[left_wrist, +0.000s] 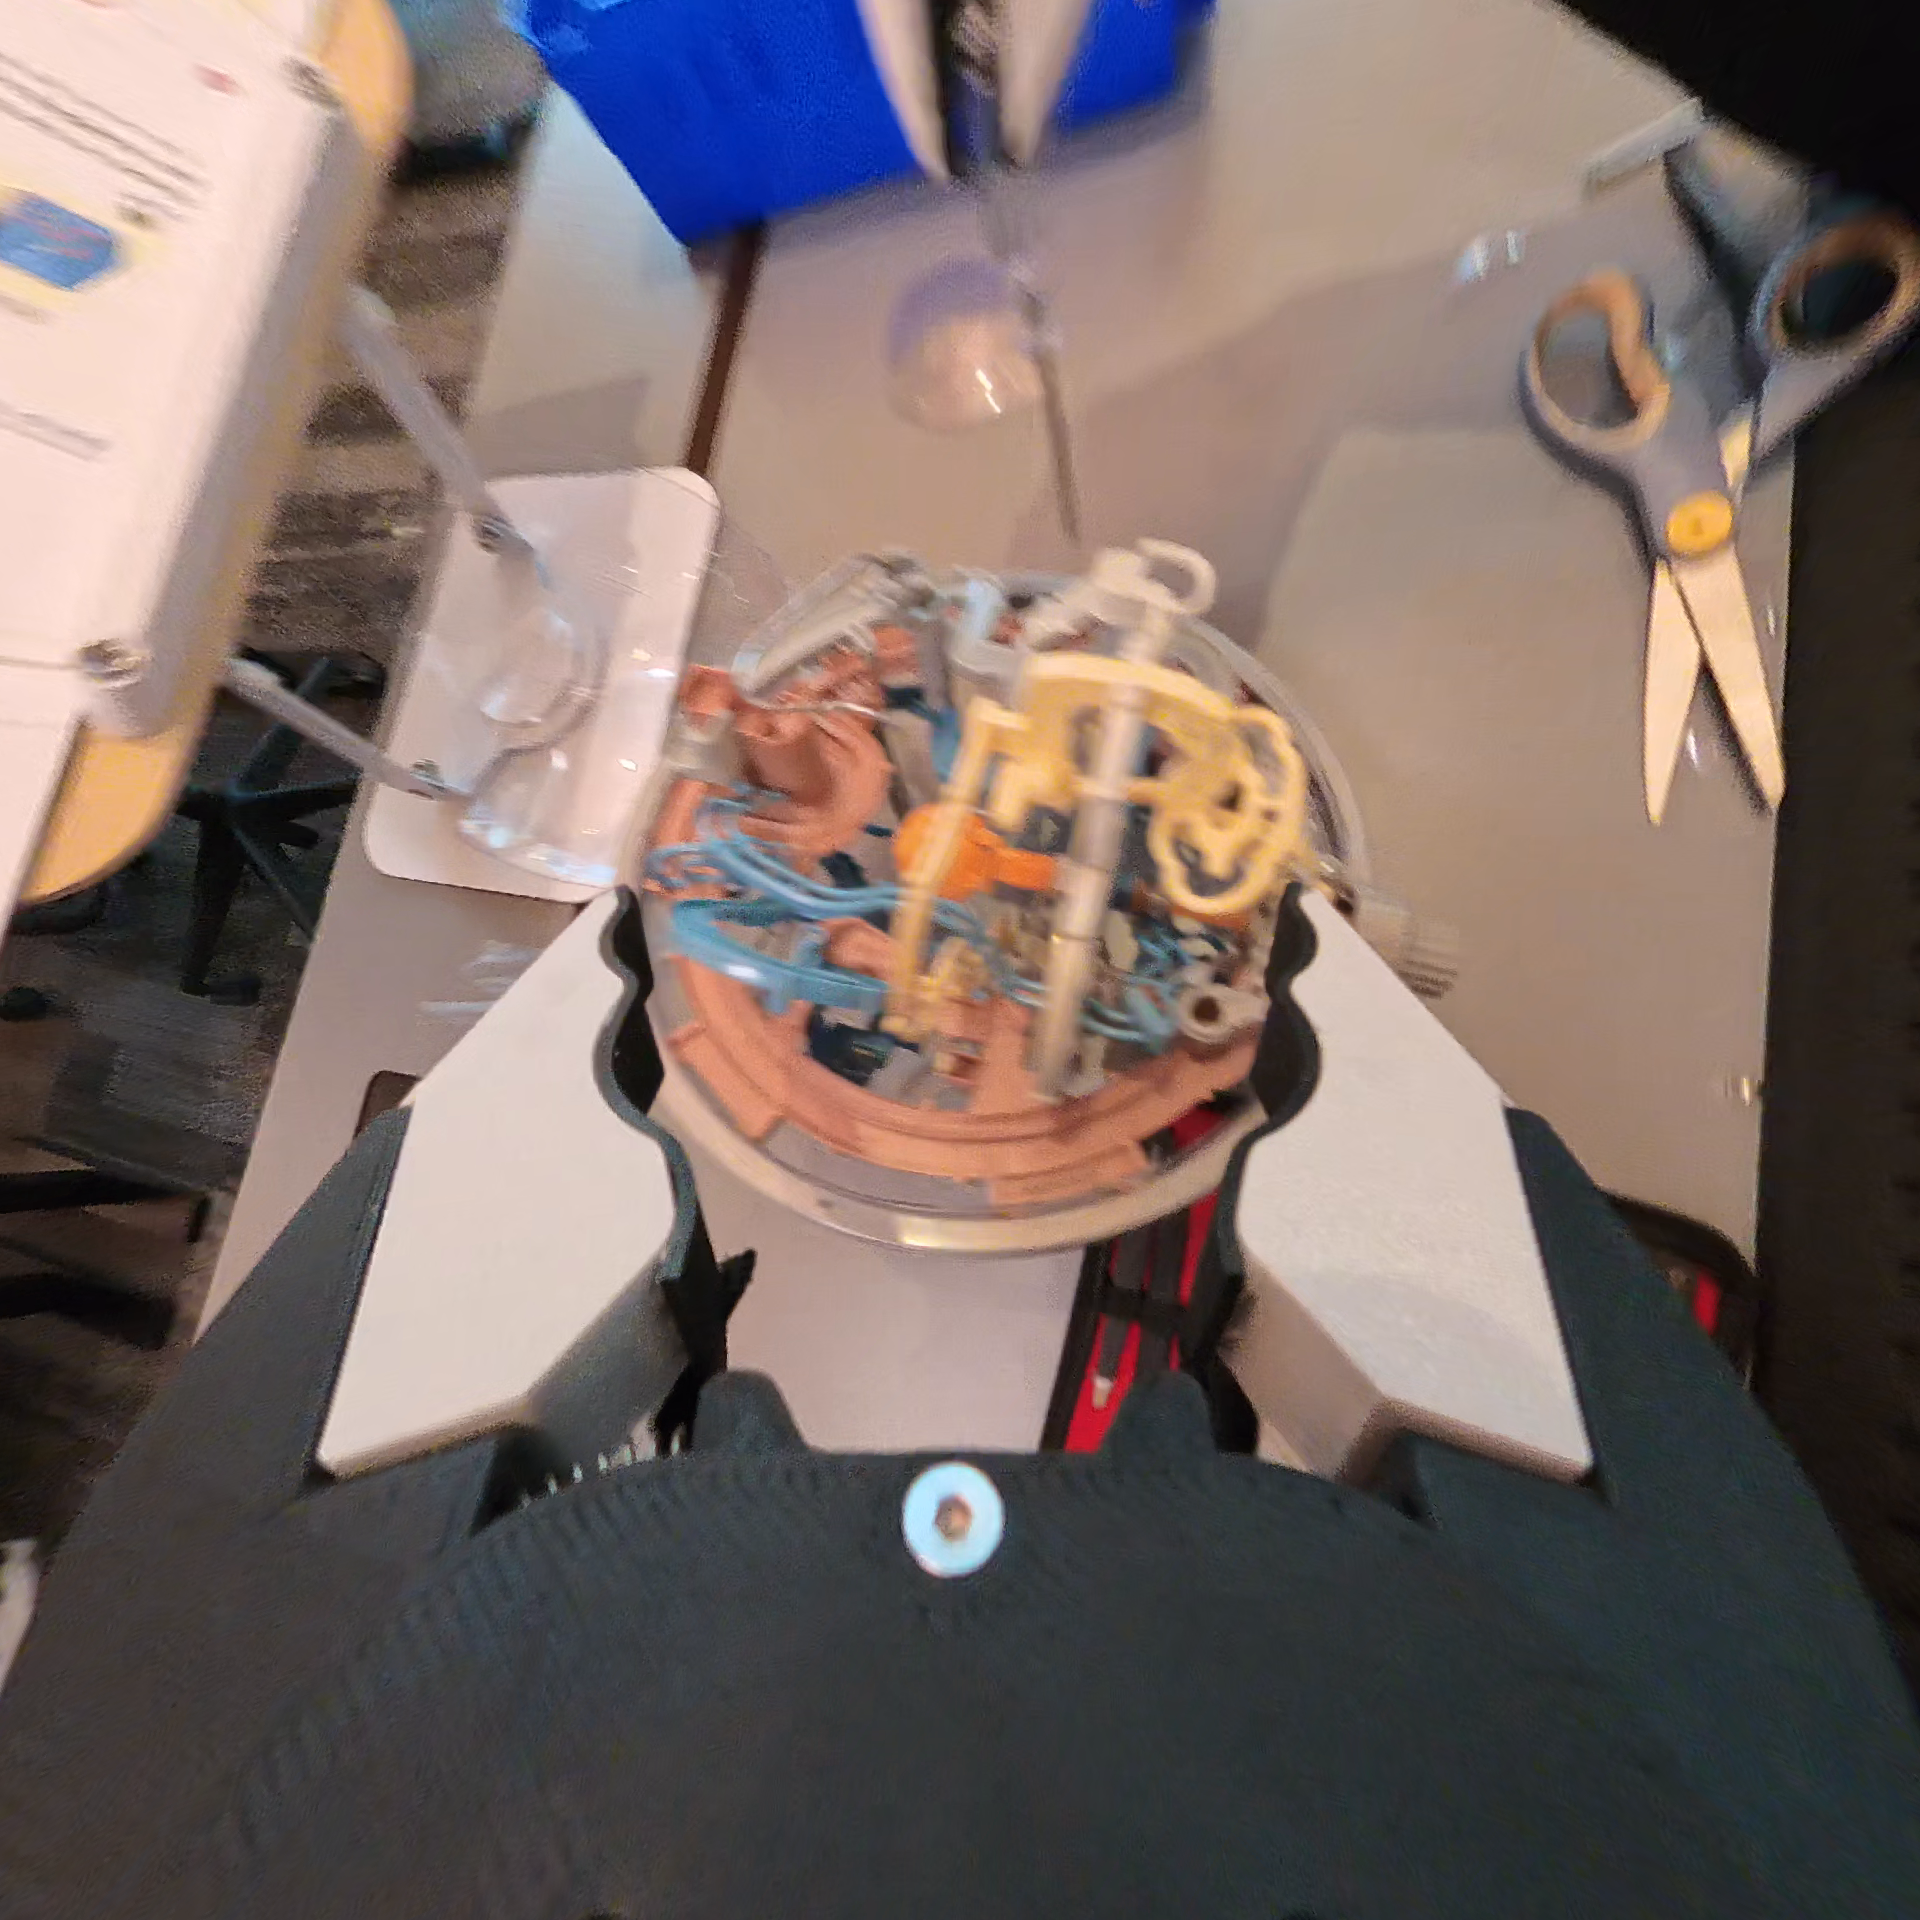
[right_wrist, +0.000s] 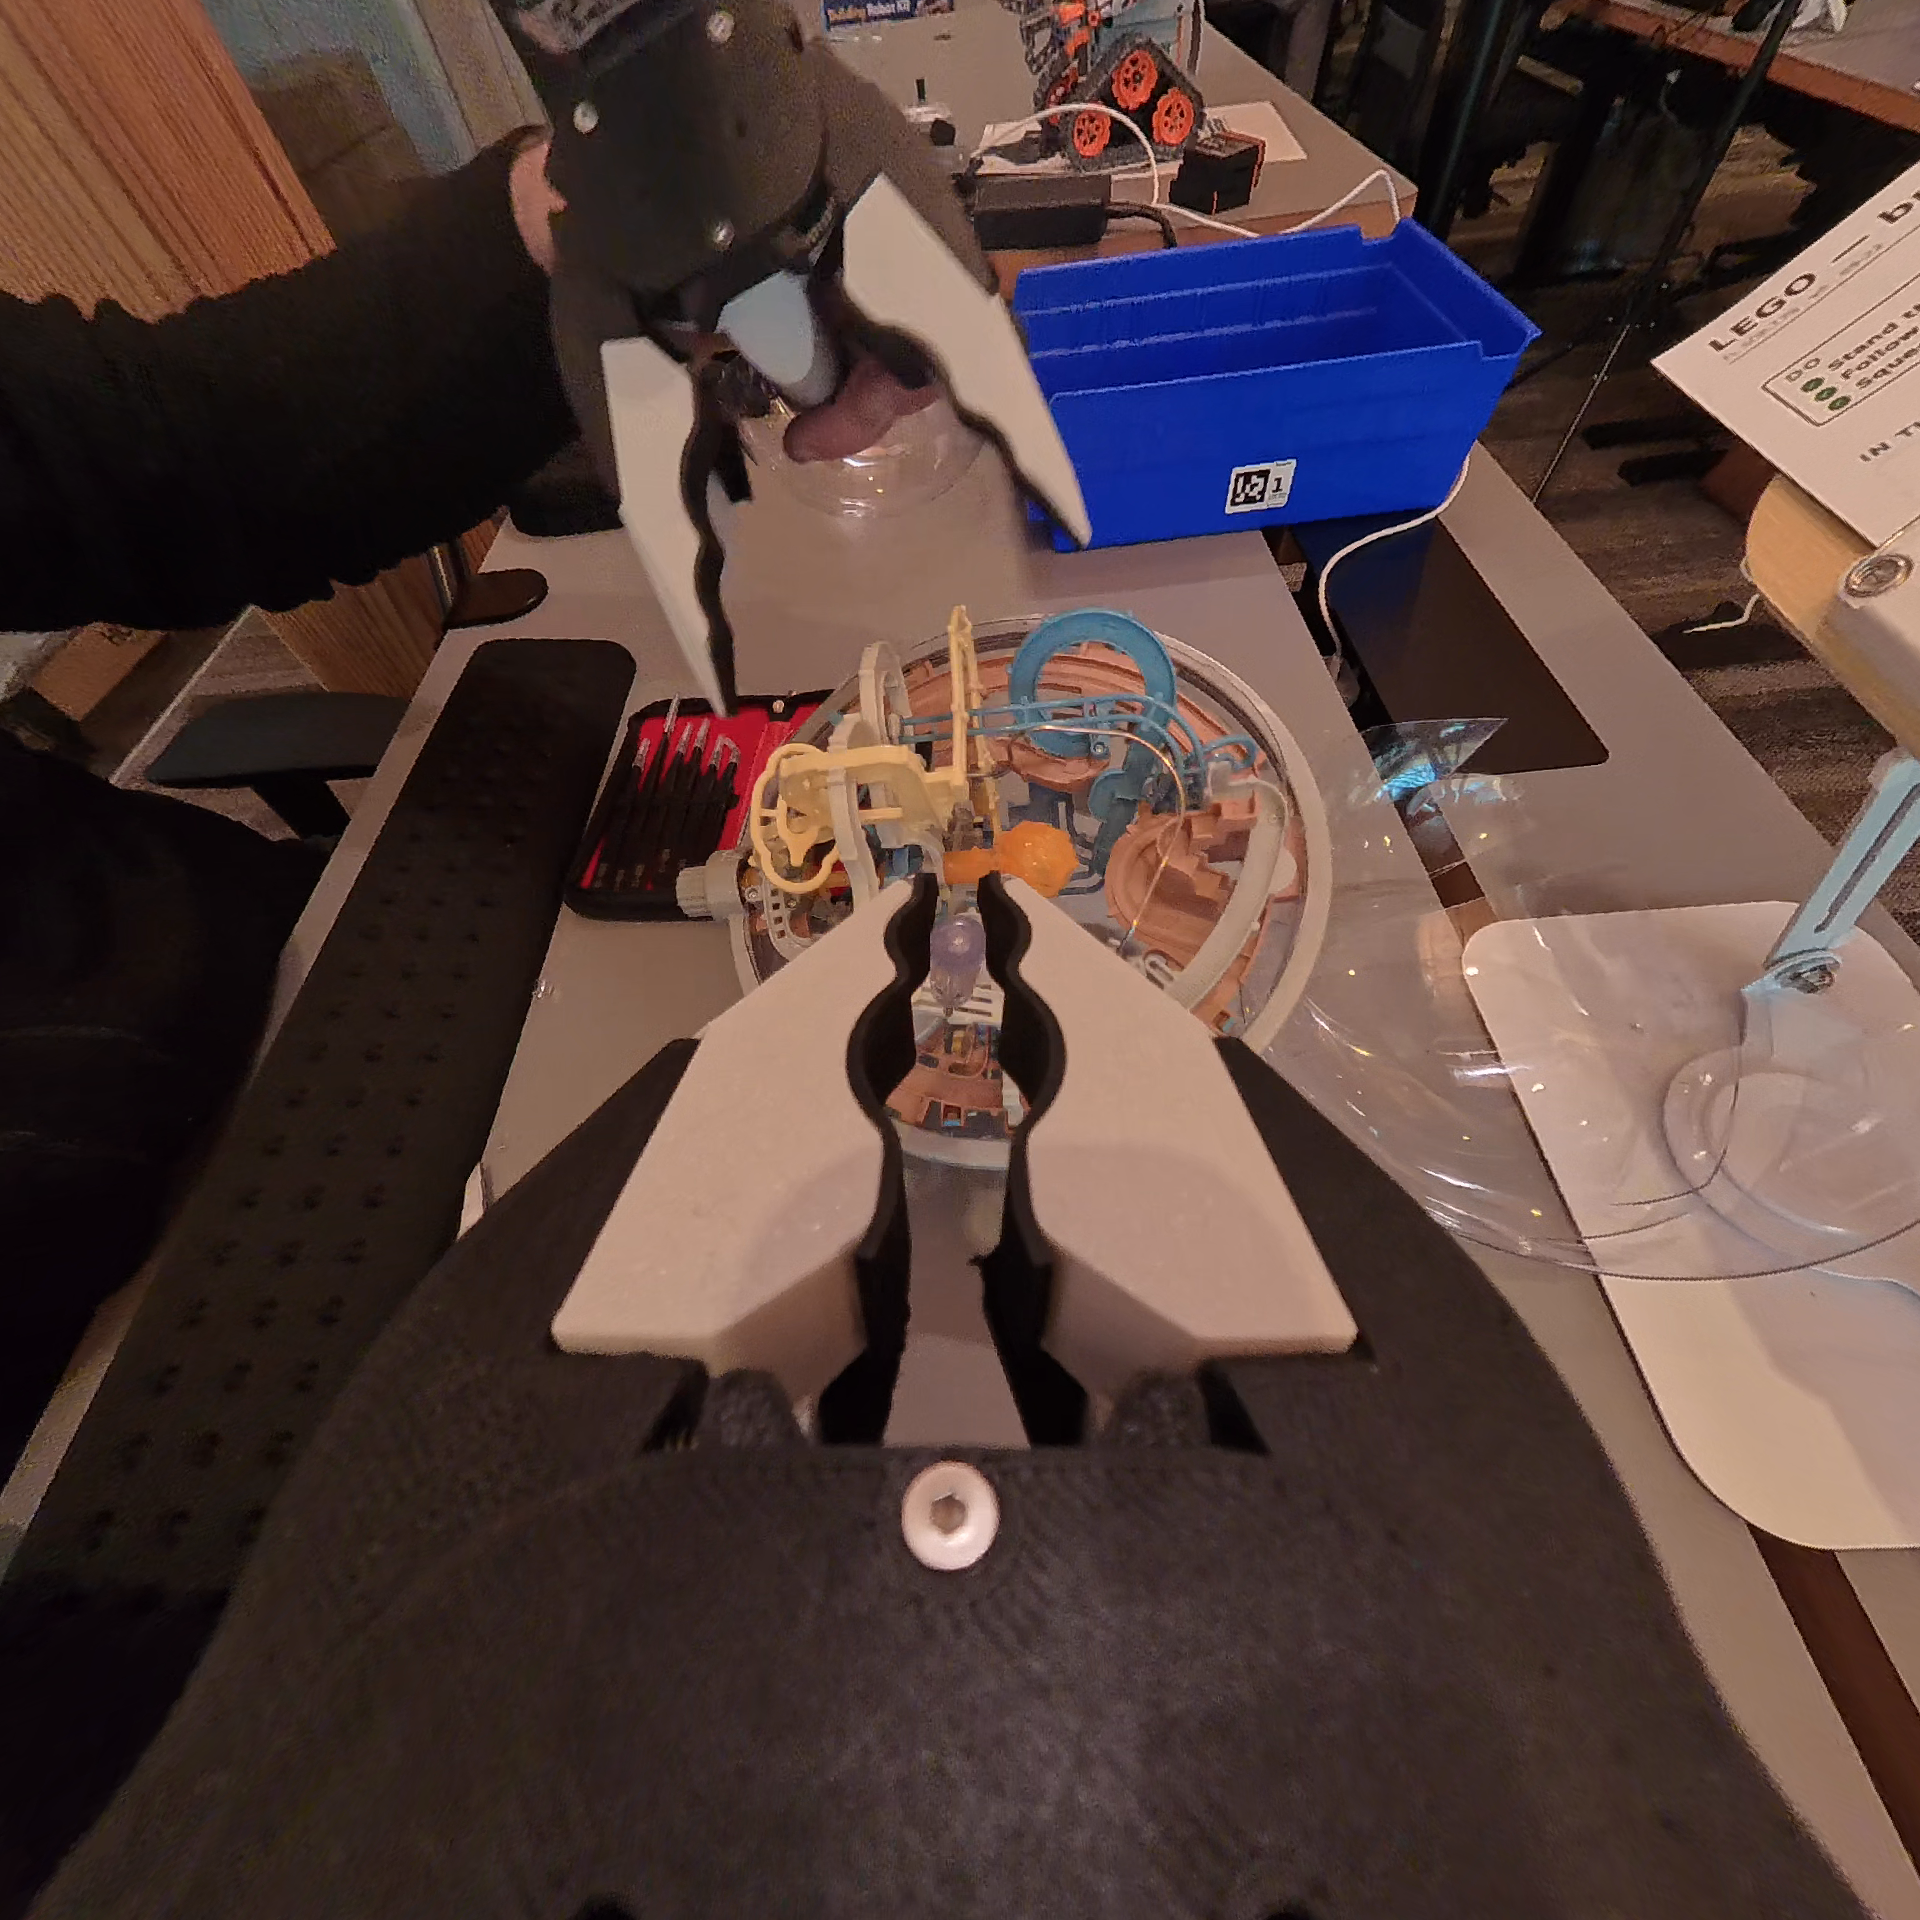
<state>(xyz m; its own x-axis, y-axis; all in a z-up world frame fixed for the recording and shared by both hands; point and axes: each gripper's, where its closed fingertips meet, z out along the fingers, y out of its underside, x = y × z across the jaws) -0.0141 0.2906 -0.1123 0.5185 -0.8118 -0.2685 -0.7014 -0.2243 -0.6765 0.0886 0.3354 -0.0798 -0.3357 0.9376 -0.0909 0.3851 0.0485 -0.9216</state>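
Item: marble-maze dome (right_wrist: 1029, 831), mid-table (right_wrist: 623, 997). My left tongs (left_wrist: 951, 935) spread wide, flanking it, contact unclear. My right tongs (right_wrist: 951, 894) nearly together above its near rim, empty. Scissors (left_wrist: 1704, 499) and blue bin (right_wrist: 1257, 384) lie beyond it.

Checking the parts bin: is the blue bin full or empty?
Empty as far as visible: the blue bin shows only bare inside walls and dividers.

Marble-maze ball (right_wrist: 1029, 821) sat on table, top dome off; tan, blue, cream, orange tracks exposed.
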